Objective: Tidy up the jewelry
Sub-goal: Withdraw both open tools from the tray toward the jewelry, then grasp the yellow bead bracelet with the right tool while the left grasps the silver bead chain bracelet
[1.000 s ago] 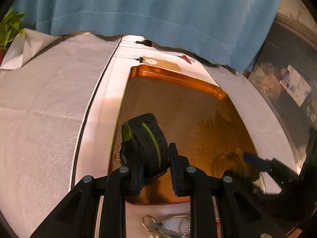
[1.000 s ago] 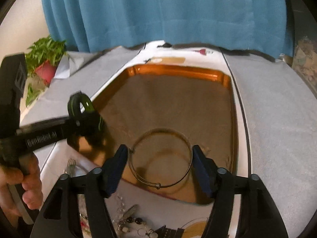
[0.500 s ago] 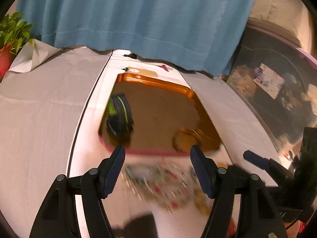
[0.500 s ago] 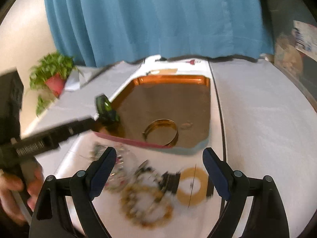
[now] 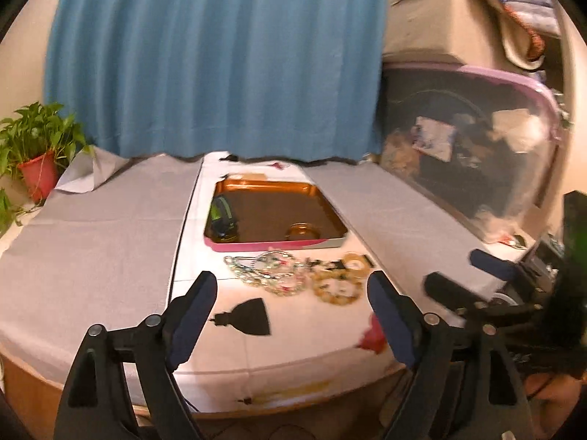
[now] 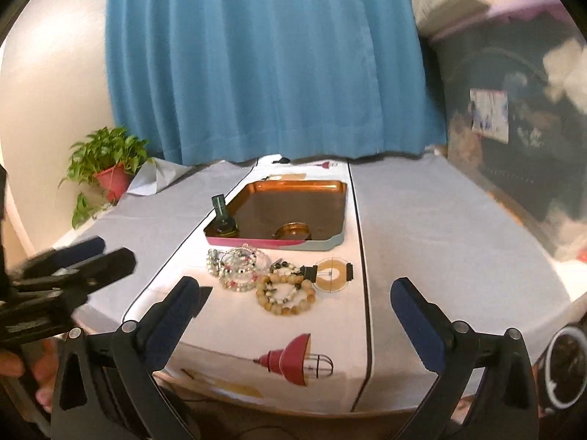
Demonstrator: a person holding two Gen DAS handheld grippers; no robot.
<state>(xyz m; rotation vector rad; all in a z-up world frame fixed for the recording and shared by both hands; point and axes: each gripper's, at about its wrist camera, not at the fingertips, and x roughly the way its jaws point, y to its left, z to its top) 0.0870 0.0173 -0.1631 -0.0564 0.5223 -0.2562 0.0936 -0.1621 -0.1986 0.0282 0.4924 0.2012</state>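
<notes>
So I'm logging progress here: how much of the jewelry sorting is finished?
Done: the black-and-green watch and gold bangle sit in the copper tray. In hand: nothing; the left gripper and right gripper are opening, empty. Left: the beaded bracelets and other pieces piled on the cloth before the tray.

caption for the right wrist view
Open, empty right gripper above table edge; beaded bracelets lie before the tray.

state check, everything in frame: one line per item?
Tray: on the table runner, holds two items.
Watch: on edge in tray's near left corner.
Bangle: flat in tray, near edge.
Bead bracelets: heaped on runner, outside tray.
Left gripper: jaws opening, nothing between.
Right gripper: jaws opening, nothing between.
</notes>
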